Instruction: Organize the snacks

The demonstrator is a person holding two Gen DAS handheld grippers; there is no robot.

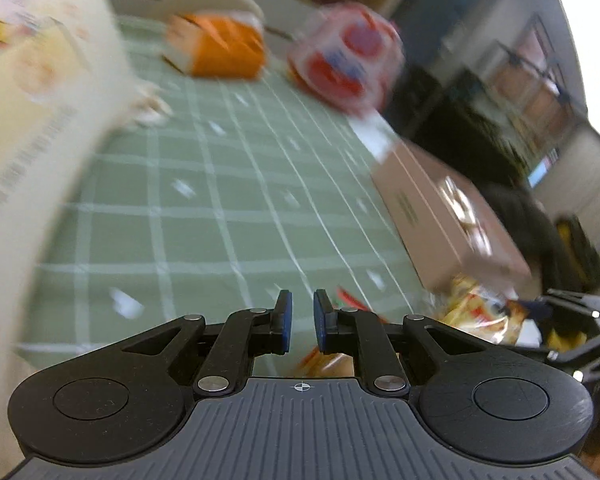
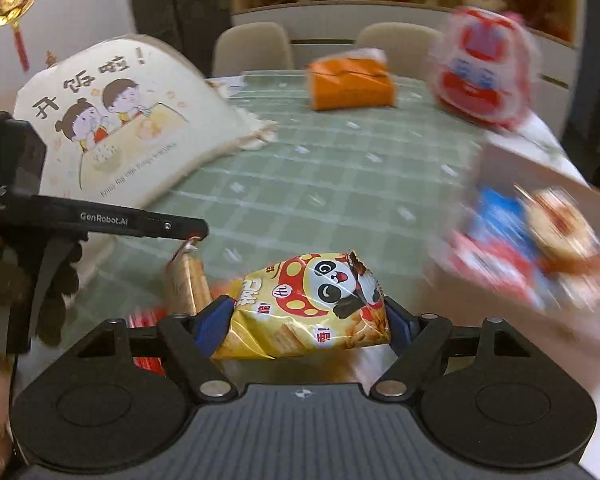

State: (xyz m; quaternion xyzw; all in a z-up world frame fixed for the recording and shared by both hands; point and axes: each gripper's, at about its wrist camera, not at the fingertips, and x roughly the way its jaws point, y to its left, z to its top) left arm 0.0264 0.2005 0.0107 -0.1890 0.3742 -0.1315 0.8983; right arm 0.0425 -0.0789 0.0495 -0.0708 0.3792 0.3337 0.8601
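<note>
A yellow snack bag [image 2: 308, 308] with a panda print sits crosswise between the blue pads [image 2: 214, 322] of my right gripper [image 2: 306, 320], which press on both of its ends. In the left wrist view the same yellow bag [image 1: 476, 312] shows at the lower right. My left gripper [image 1: 302, 320] hovers over the green checked tablecloth [image 1: 228, 200], its pads nearly together with nothing between them. In the right wrist view the left gripper [image 2: 198, 234] reaches in from the left, just above a tan biscuit packet [image 2: 186, 280].
A cream cushion [image 2: 116, 120] with cartoon children leans at the left. An orange packet [image 2: 352, 84] and a red-and-white bag [image 2: 480, 76] lie at the far end. A pink box [image 1: 448, 216] with a blurred red-and-blue packet [image 2: 512, 252] sits at the right edge.
</note>
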